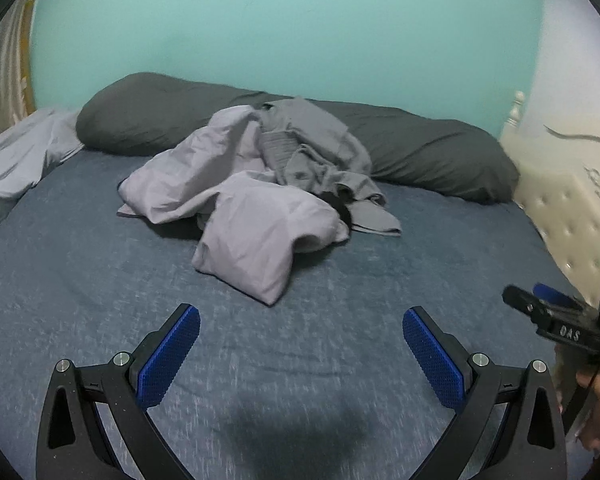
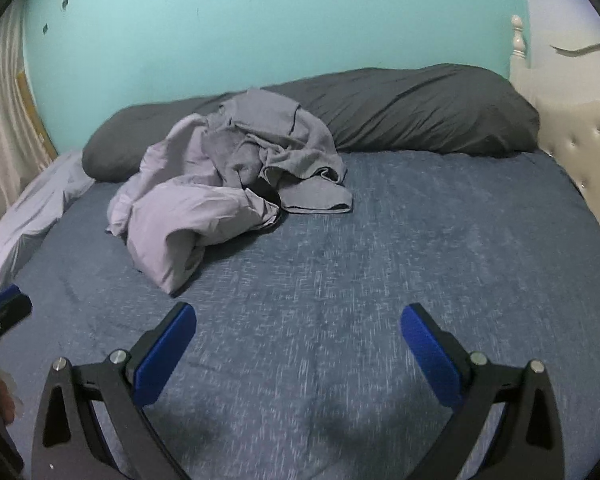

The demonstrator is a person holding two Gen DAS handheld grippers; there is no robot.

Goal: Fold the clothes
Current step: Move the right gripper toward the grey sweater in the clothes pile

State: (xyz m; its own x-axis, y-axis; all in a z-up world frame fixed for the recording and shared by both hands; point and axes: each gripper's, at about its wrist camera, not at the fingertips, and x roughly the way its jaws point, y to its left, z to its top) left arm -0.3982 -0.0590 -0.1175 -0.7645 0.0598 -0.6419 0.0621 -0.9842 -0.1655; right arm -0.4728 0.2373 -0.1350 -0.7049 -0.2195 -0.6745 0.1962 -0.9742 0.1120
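Blue bed (image 1: pixel 80 280), crumpled clothes (image 1: pixel 256 184), black item half-buried (image 1: pixel 342 210)

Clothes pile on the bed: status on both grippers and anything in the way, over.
Left gripper and right gripper open, empty, short of the clothes pile. Pile crumpled, unfolded, against dark pillow. Blue bedspread between is bare.

clothes (image 1: pixel 236 200): soft matt cloth | bed sheet (image 1: pixel 100 300): rough heathered fabric | headboard (image 2: pixel 584 152): tufted, glossy

Left tool (image 1: pixel 301 320) and right tool (image 2: pixel 298 318) gape wide, empty.
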